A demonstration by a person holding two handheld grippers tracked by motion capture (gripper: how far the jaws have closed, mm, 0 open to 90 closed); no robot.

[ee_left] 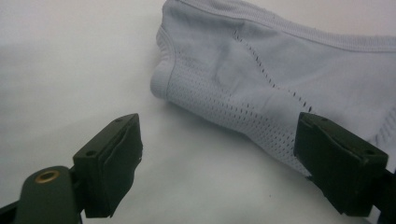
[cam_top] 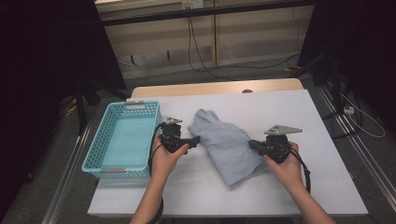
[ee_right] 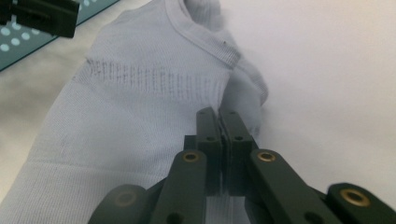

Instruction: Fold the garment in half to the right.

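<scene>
A pale grey-blue garment (cam_top: 226, 144) lies folded in the middle of the white table, running from back left to front right. My left gripper (cam_top: 196, 139) rests at its left edge, jaws wide open. In the left gripper view the garment's mesh-panelled fold (ee_left: 280, 79) lies just ahead of the left gripper (ee_left: 217, 130), with bare table between the pads. My right gripper (cam_top: 252, 144) is at the garment's right edge. In the right gripper view the right gripper (ee_right: 218, 114) is shut, with a fold of the garment (ee_right: 130, 107) pinched between its jaws.
A teal plastic basket (cam_top: 135, 105) stands empty on the table's left side, close beside my left hand. White table surface (cam_top: 299, 116) lies free to the right and behind the garment. Cables trail over the floor beyond the table's far edge.
</scene>
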